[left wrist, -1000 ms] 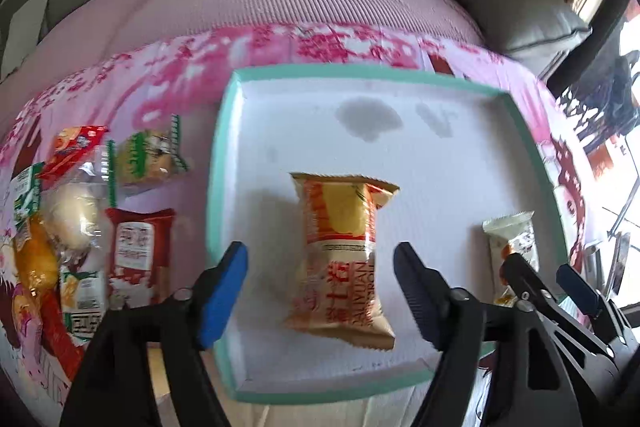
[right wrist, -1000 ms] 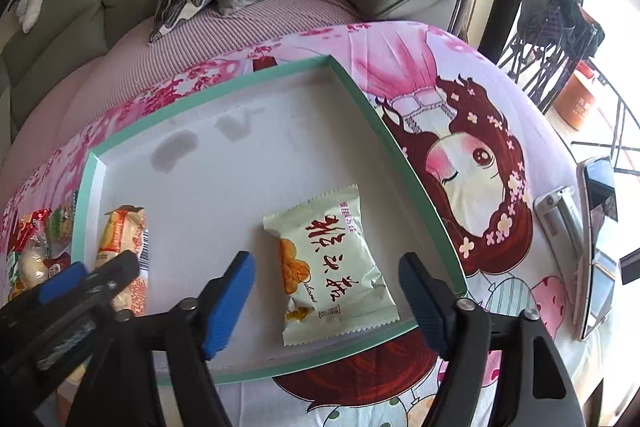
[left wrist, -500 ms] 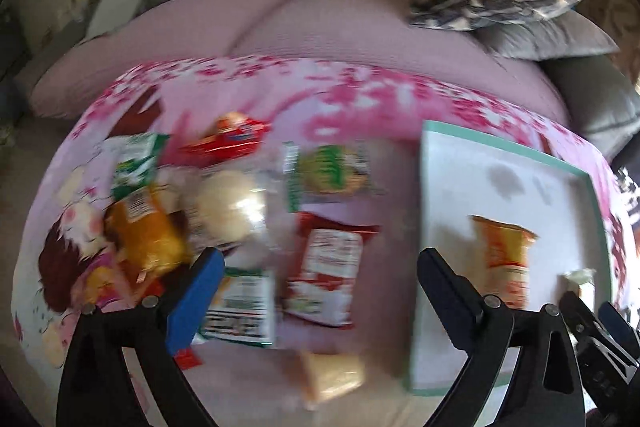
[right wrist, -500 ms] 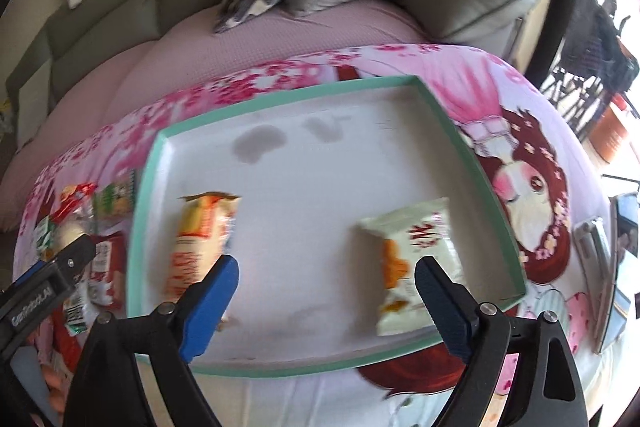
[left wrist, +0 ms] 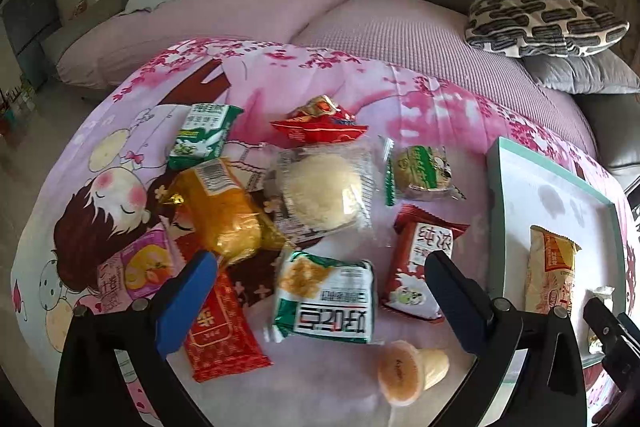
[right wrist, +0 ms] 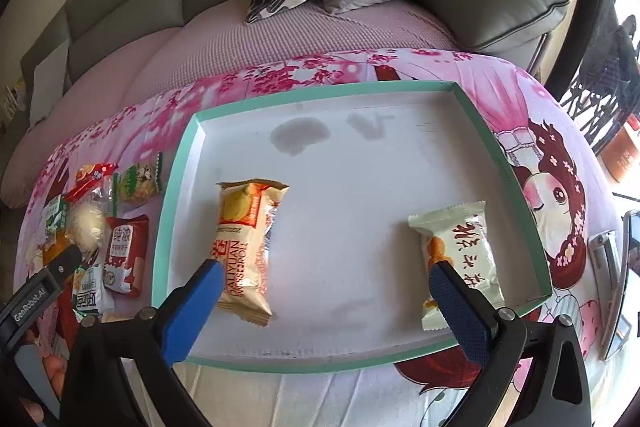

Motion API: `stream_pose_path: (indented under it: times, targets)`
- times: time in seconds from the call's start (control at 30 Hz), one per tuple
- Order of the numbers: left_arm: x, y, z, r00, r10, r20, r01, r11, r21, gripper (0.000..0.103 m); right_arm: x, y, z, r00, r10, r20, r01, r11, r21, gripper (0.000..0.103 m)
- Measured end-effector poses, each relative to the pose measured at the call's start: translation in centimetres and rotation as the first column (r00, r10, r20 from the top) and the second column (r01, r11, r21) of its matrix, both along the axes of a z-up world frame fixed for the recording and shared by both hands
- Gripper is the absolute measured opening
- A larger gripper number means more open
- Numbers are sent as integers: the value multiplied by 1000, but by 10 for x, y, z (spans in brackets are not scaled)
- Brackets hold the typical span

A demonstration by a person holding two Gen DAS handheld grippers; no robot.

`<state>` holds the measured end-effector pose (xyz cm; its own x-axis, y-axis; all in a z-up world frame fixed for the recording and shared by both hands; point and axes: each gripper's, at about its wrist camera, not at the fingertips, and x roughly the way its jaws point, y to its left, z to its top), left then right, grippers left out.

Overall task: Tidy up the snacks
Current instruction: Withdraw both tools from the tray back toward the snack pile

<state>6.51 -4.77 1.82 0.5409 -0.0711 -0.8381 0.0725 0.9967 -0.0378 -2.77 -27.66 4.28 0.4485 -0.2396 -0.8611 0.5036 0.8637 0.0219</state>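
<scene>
The left gripper [left wrist: 320, 291] has swung off the tray [left wrist: 494, 227] to the snack pile, fingers spread and empty with the green-and-white packet [left wrist: 326, 299] between them, so drop straight and pinch its middle, while the right gripper [right wrist: 326, 303] hangs released over the tray.

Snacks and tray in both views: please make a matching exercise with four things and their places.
Things:
1. orange-yellow packet
2. pale cream packet
3. green-white packet
4. jelly cup

Places:
a. right side inside the tray
b. cloth, between the left gripper fingers
c. left side inside the tray
d. cloth, nearest the camera

Pairs: 1-c, 2-a, 3-b, 4-d
</scene>
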Motion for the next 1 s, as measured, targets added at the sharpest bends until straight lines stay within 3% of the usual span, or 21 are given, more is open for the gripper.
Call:
stream_pose_path:
  times: [0.3,0.43,0.57,0.63,1.0]
  targets:
    - [-12,33,24,999,23,30,-23,1000,2,103,18,33,3,996,77,46,-82,991,105,103]
    - [-13,54,38,996,79,40,-79,997,-15,103,28,59,3,990,135,42,-138,987,85,103]
    - [-15,74,46,989,113,100,-114,994,-1,103,37,85,-1,978,205,28,-206,977,61,103]
    - [-13,86,41,989,129,78,-131,991,16,103,40,99,-3,970,241,17,-242,969,56,103]
    - [-6,130,11,982,182,-56,-185,982,-47,103,43,151,-14,933,361,15,-360,925,123,103]
